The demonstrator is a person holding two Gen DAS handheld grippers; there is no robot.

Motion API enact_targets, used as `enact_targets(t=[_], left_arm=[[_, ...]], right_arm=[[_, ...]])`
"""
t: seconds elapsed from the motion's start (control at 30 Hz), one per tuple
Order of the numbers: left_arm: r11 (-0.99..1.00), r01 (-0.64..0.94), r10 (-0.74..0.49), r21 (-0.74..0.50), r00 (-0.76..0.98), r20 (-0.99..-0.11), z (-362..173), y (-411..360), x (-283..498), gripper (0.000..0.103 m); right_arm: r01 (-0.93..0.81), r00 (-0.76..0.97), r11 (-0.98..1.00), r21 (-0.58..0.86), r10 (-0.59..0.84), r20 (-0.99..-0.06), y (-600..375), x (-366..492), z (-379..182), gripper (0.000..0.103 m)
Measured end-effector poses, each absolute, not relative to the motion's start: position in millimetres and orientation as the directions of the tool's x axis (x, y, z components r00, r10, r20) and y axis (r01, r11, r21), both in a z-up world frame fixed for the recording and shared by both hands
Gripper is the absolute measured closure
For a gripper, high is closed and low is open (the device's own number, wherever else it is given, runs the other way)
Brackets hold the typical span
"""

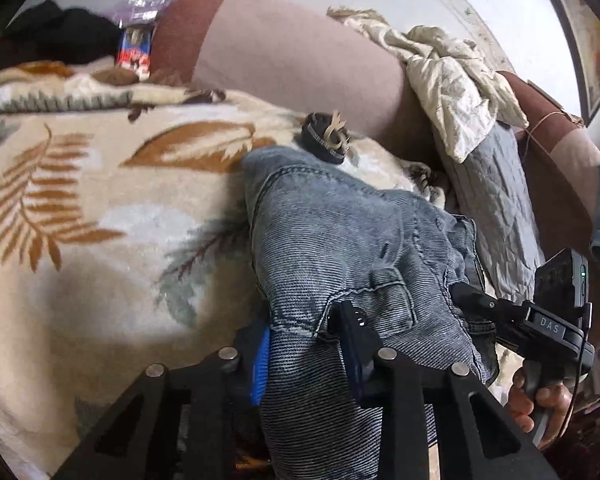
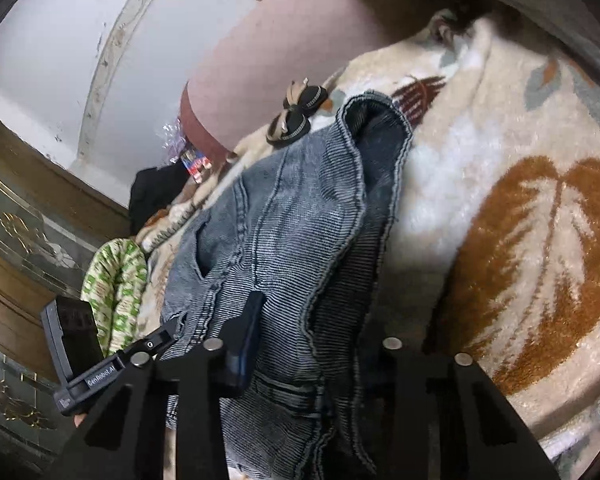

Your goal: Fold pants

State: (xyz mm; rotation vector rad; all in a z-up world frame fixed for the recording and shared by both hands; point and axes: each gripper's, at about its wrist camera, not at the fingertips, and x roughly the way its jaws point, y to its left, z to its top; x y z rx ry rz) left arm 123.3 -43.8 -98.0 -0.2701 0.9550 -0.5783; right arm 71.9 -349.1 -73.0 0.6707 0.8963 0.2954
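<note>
Grey-blue denim pants (image 1: pixel 340 240) lie bunched on a cream blanket with brown leaf prints (image 1: pixel 80 200). My left gripper (image 1: pixel 304 344) is shut on the waist end of the pants, near a pocket; denim fills the gap between its fingers. My right gripper shows in the left wrist view (image 1: pixel 472 300), gripping the same end further right. In the right wrist view, my right gripper (image 2: pixel 292 344) is shut on the pants (image 2: pixel 284 216), with its right finger hidden under the denim. My left gripper appears there at the lower left (image 2: pixel 168 332), on the fabric's edge.
A black hair clip with a beige bow (image 1: pixel 326 136) lies on the blanket just beyond the pants. A pink-and-brown bolster (image 1: pixel 292 52), a crumpled cream cloth (image 1: pixel 452 76) and a grey quilted pad (image 1: pixel 496 200) lie behind. A green patterned cloth (image 2: pixel 116 280) is at the left.
</note>
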Motion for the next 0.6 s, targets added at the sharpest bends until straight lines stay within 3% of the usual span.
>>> enact_targets(t=[0.6], left_arm=[[0.824,0.39,-0.566,-0.411,0.612,-0.553,-6.5,-5.4,81.7,0.073]], right_arm=[[-0.176,0.707,0.778,0.603,0.526,-0.472,-312.8,44.4,10.2,0.07]])
